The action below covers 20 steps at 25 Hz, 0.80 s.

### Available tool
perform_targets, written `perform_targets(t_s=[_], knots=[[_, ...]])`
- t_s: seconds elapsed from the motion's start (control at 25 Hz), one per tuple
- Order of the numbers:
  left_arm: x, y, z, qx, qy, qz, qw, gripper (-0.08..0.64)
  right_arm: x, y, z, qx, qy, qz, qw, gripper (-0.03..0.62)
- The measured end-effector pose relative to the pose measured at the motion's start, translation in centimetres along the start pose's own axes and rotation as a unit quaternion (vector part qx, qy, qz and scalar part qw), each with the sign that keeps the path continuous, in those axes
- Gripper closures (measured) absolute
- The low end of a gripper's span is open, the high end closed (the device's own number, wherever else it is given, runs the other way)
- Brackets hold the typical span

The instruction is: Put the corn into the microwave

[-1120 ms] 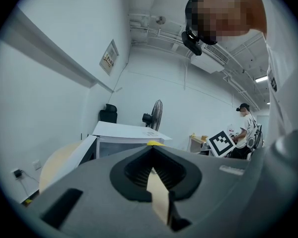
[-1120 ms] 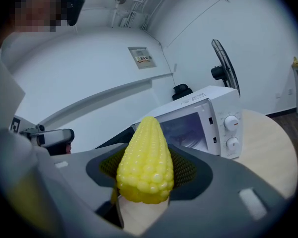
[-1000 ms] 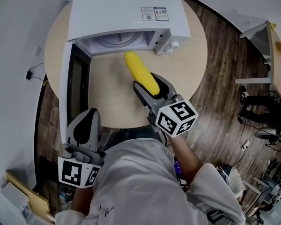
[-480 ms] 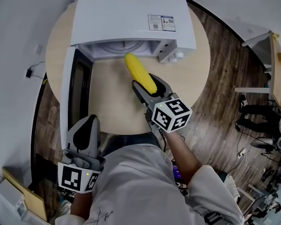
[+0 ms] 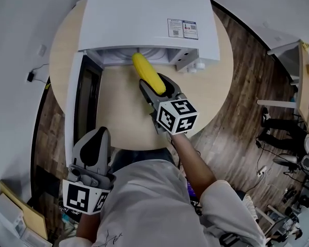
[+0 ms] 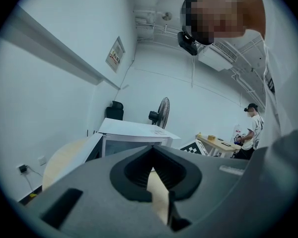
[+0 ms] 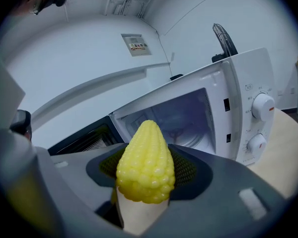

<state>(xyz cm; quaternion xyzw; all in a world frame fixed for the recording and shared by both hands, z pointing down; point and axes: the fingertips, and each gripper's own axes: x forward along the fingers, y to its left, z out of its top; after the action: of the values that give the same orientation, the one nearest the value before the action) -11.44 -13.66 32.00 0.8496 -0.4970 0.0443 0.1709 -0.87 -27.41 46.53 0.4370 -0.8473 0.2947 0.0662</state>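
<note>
The yellow corn cob (image 5: 147, 75) is held lengthwise in my right gripper (image 5: 155, 86), whose jaws are shut on its lower half. The cob's tip reaches the mouth of the white microwave (image 5: 144, 19), under its top edge. In the right gripper view the corn (image 7: 145, 162) fills the space between the dark pads (image 7: 191, 170), with the lit cavity (image 7: 181, 120) straight ahead. My left gripper (image 5: 99, 133) hangs at the table's near edge beside the open door (image 5: 74, 102), shut with nothing in it; in its own view the left gripper (image 6: 153, 170) points toward the microwave (image 6: 134, 133).
The microwave stands at the far side of a round wooden table (image 5: 123, 112), its door swung out to the left. Two control knobs (image 7: 262, 105) sit on its right panel. A fan (image 6: 161, 110) and a person (image 6: 251, 128) at a desk are beyond.
My right gripper has carried the corn forward and a little left, bringing its tip from over the table to the microwave's opening. The left gripper has stayed put.
</note>
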Motion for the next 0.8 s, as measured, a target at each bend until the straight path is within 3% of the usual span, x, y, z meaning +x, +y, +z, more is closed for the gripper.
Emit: perform_targets(t_s=[0.8], knots=[[0.3,1.4,-0.9,-0.008,0.025,0.033,0.9991,0.568,7.1,-4.1,0.8,0.0,-0.011,-0.027,1.0,0.331]])
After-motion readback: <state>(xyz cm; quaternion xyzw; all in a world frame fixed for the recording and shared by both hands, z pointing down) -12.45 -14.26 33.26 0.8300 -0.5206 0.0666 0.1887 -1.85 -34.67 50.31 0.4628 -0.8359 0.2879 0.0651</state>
